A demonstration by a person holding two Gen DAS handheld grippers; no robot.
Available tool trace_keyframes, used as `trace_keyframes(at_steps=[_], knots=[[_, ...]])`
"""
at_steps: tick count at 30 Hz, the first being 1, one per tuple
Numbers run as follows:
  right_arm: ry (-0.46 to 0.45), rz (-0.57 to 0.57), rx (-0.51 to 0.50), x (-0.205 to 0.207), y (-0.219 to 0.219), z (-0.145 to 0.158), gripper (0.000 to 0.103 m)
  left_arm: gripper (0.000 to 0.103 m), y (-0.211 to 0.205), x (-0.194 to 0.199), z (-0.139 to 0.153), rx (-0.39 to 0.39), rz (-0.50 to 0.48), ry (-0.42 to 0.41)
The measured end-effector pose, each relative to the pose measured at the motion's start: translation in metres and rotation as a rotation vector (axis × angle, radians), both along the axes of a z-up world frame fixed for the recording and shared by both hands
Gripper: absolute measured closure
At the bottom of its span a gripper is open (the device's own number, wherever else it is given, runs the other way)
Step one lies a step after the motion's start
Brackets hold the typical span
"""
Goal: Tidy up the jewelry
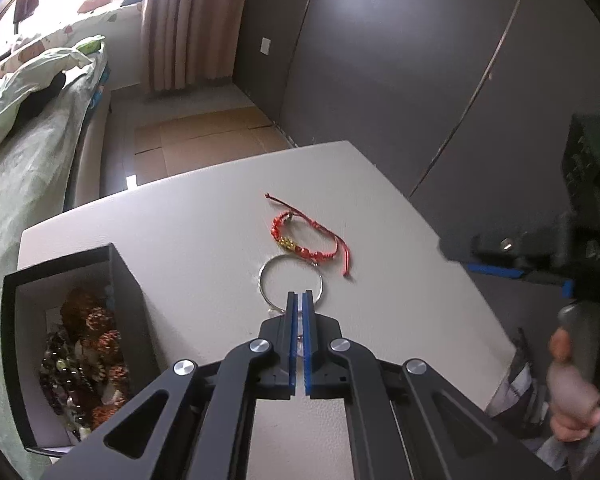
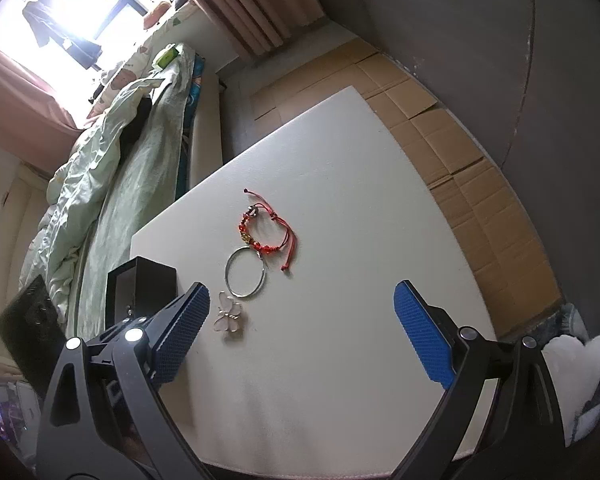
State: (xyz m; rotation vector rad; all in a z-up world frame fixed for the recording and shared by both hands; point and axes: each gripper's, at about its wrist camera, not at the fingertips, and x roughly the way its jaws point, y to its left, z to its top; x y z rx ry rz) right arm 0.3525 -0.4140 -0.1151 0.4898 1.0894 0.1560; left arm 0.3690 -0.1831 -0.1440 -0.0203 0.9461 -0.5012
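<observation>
**Left gripper closed at the bangle, right one waiting open**

We see the left gripper (image 1: 299, 296) with its blue pads drawn together to a narrow slit, tips at the near rim of the silver bangle (image 1: 261, 280). A pale sliver shows low in the gap. We cannot tell whether that is a piece of jewelry pinched there or just the table (image 1: 180, 220) showing through, so we call this gripper closed and claim no grip.

The right gripper (image 2: 303, 288) hangs above the table's near half with its jaws spread wide and nothing between them. We judge it is held back to leave the left one room.

The loose pieces lie in a short row mid-table. The red bracelet (image 1: 308, 240) is farthest and touches or just overlaps the bangle. On the near side, the right wrist view shows a pale butterfly-shaped ornament (image 2: 229, 316) flat on the table just beside the bangle.

The open black box (image 1: 128, 276) stands at the table's left edge, close to the left gripper. Beaded bracelets (image 1: 84, 360) already fill it, so we take it as the destination. In our judgement most sorting is done and three pieces remain.
</observation>
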Motion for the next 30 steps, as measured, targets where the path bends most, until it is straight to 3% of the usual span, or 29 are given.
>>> trace_keyframes(at_steps=[5,8,9,11,13,15,18,27,29,30], knots=[[0.018,0.009,-0.005,0.007,0.007,-0.006,0.010,0.103,0.008,-0.002,0.010,0.006,0.011,-0.021],[0.021,0.006,0.000,0.008,0.008,-0.007,0.010,0.098,0.001,-0.001,0.004,0.034,0.007,0.013],[0.017,0.002,0.002,0.008,0.006,-0.006,0.010,0.092,-0.002,-0.002,0.001,0.045,0.005,0.021],[0.014,-0.006,0.006,0.008,0.002,-0.004,0.010,0.049,-0.008,-0.003,-0.005,0.058,0.003,0.023],[0.012,-0.018,0.013,0.007,-0.003,-0.003,0.010,0.037,-0.011,-0.008,-0.007,0.069,0.006,-0.005],[0.013,-0.025,0.018,0.006,-0.007,-0.003,0.010,0.038,-0.018,-0.009,-0.012,0.084,-0.005,-0.008],[0.008,-0.028,0.021,0.004,-0.011,-0.002,0.010,0.050,-0.020,-0.008,-0.022,0.097,0.009,0.008],[0.003,-0.010,0.023,0.003,-0.009,0.000,0.010,0.065,-0.032,-0.011,-0.050,0.161,0.030,-0.003],[0.009,-0.008,0.017,0.004,-0.008,-0.002,0.010,0.083,-0.030,-0.009,-0.051,0.156,0.040,0.001],[0.013,-0.005,0.013,0.006,-0.007,-0.004,0.010,0.084,-0.029,-0.008,-0.051,0.142,0.041,0.008]])
